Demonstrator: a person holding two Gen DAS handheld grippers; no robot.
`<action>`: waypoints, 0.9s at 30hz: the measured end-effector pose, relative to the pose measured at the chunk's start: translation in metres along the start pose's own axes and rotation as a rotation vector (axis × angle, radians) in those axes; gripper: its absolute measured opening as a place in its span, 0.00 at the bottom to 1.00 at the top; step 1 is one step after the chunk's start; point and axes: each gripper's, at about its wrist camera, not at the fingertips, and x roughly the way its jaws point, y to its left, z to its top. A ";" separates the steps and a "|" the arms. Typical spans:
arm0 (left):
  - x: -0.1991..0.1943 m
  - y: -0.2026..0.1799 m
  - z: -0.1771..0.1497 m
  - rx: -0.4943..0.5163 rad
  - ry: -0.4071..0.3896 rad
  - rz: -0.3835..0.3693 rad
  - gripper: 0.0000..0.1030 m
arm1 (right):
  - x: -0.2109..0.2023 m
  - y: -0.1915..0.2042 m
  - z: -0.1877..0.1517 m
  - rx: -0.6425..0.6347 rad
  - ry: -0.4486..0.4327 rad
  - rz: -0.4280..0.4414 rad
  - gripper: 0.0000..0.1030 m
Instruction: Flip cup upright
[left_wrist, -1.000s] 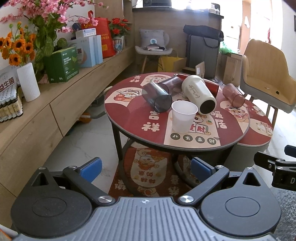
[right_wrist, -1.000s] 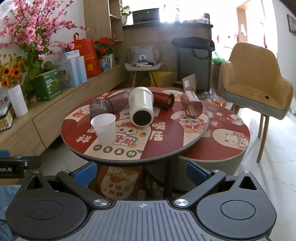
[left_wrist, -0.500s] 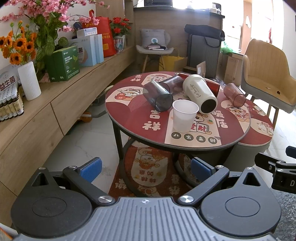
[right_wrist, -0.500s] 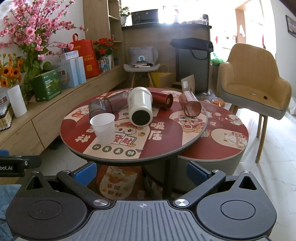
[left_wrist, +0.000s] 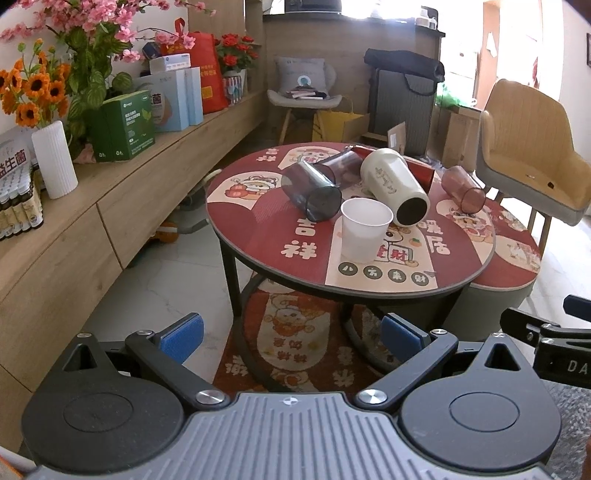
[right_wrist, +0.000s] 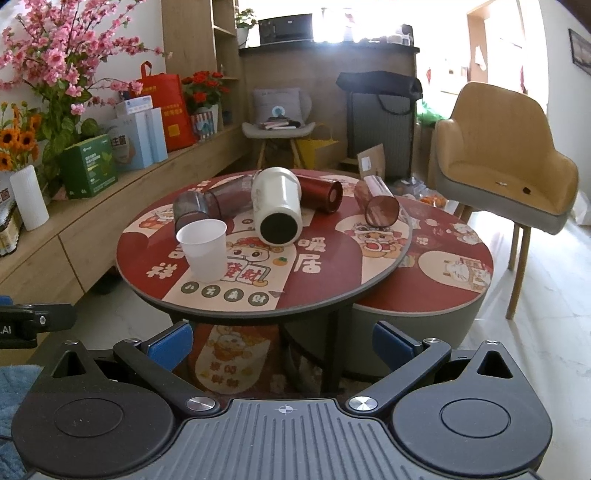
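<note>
Tabletop cups (right_wrist: 276, 205) beyond hand-held gripper (right_wrist: 282, 341)

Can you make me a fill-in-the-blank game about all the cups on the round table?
1. The only cup standing upright is the ____ plastic cup.
2. The big cream cup lies on its ____ with its dark mouth toward the camera.
3. The right gripper has its fingers ____, with nothing between them.
4. The pink see-through cup lies near the table edge closest to the ____ armchair.

Missing words: white; side; open; yellow
</note>
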 end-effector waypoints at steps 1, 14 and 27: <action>0.000 0.000 0.000 0.002 0.002 0.004 1.00 | 0.000 0.000 0.000 0.000 -0.001 0.001 1.00; -0.004 -0.001 -0.001 -0.001 -0.002 0.011 1.00 | -0.001 0.001 -0.001 -0.004 -0.002 -0.002 1.00; -0.004 0.000 -0.002 -0.008 0.001 0.013 1.00 | -0.004 0.003 -0.001 -0.009 0.001 -0.006 1.00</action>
